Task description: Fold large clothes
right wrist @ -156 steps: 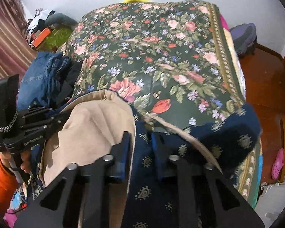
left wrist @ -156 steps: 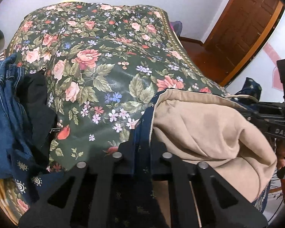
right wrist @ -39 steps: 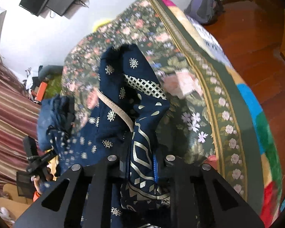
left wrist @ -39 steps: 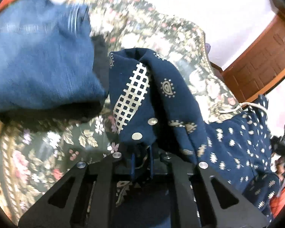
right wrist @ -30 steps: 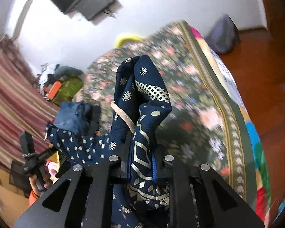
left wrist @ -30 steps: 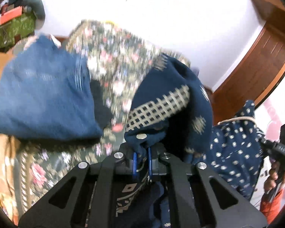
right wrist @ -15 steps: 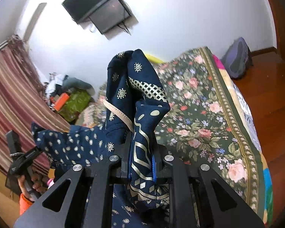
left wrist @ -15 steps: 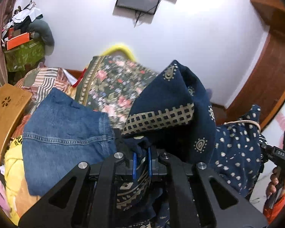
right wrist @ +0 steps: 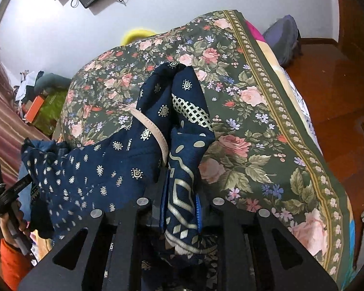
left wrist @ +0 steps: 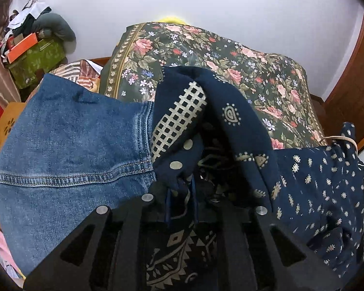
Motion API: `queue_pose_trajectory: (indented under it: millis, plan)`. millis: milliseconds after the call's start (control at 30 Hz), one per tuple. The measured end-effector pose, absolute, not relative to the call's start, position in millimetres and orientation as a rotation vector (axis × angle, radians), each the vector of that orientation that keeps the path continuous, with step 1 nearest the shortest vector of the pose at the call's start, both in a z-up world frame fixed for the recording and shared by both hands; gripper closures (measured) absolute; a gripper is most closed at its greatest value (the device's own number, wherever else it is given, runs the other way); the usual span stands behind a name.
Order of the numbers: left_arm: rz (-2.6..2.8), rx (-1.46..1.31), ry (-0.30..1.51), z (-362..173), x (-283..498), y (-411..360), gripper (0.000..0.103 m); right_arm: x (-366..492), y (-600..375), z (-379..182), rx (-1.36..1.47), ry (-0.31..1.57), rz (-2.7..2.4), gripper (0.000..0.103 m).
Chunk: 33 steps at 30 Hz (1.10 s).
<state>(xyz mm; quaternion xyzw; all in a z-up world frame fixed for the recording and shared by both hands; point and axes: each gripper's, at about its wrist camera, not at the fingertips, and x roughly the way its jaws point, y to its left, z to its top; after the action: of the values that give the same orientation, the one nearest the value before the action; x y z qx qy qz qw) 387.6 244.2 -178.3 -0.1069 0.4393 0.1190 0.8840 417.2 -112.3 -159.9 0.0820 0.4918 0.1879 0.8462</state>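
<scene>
Above the bed (right wrist: 267,126), left gripper (left wrist: 180,194) and right gripper (right wrist: 179,208) are pinching navy garment (right wrist: 104,169) taut, likely spreading flat next

Bright even indoor light, soft shadows, sharp focus, strong fisheye bending, dark vignetted corners, faint floor sheen

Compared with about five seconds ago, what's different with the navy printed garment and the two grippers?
The navy garment was lifted off the floral bedspread and turned: its beige lining no longer shows, the printed side hangs stretched between the grippers. Left gripper and right gripper remain clamped on it; the jeans stayed put.
</scene>
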Motion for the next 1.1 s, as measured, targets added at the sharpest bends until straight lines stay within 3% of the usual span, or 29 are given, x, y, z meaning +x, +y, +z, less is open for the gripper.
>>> queue_pose_trajectory:
  millis: [167,400,600,733,1100]
  plan:
    - [0.267,-0.166,0.927,-164.3,373.9,235.4,0.079,397.9,-104.4,-136.2,0.015,1.012,0.351,0.078]
    - [0.244,-0.101,0.860,-117.2,318.2,208.7,0.044,350.8,-111.6,-89.0,-0.033,0.920,0.386,0.053]
    - [0.216,-0.083,0.818,-91.7,264.4,187.0,0.024,298.5,-122.1,-50.1,-0.065,0.833,0.395,0.038]
    - [0.208,-0.043,0.800,-87.3,229.1,173.2,0.020,264.2,-131.6,-36.3,-0.064,0.789,0.411,0.029]
    - [0.160,-0.097,0.920,-136.5,161.2,158.8,0.019,203.9,-151.8,-67.2,-0.084,0.863,0.385,0.028]
